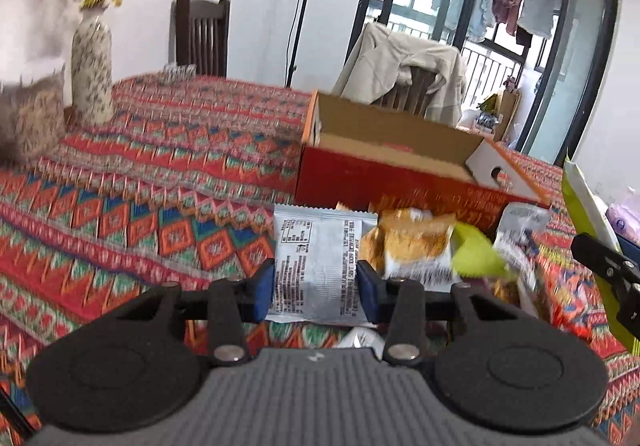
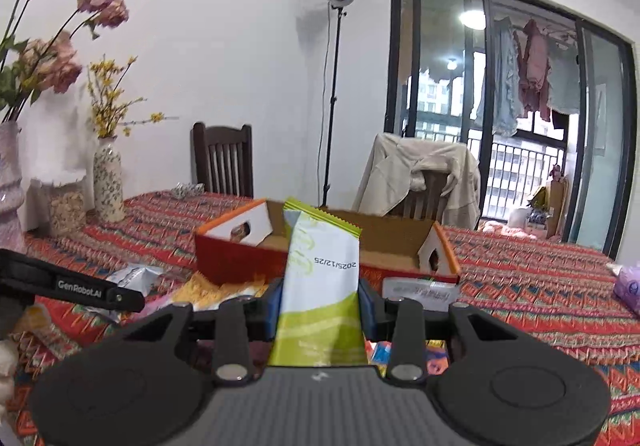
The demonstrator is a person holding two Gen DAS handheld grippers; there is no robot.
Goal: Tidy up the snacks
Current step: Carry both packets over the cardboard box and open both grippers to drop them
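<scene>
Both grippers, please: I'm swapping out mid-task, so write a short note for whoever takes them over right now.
Left gripper: shut on a silver snack packet.
Right gripper: shut on a green-and-white snack packet.
The open red box sits on the tablecloth behind loose snacks.
Done: both packets gripped.
Left: put them in the box, then clear the pile.

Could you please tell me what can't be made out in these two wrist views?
- Box interior: both views, hidden by its near wall.
- Print on the silver packet in the left tongs: left view, too small and blurred.
- Lower end of the green packet in the right tongs: right view, hidden by the tongs' body.
- Snack pile: left view, motion blur.
</scene>
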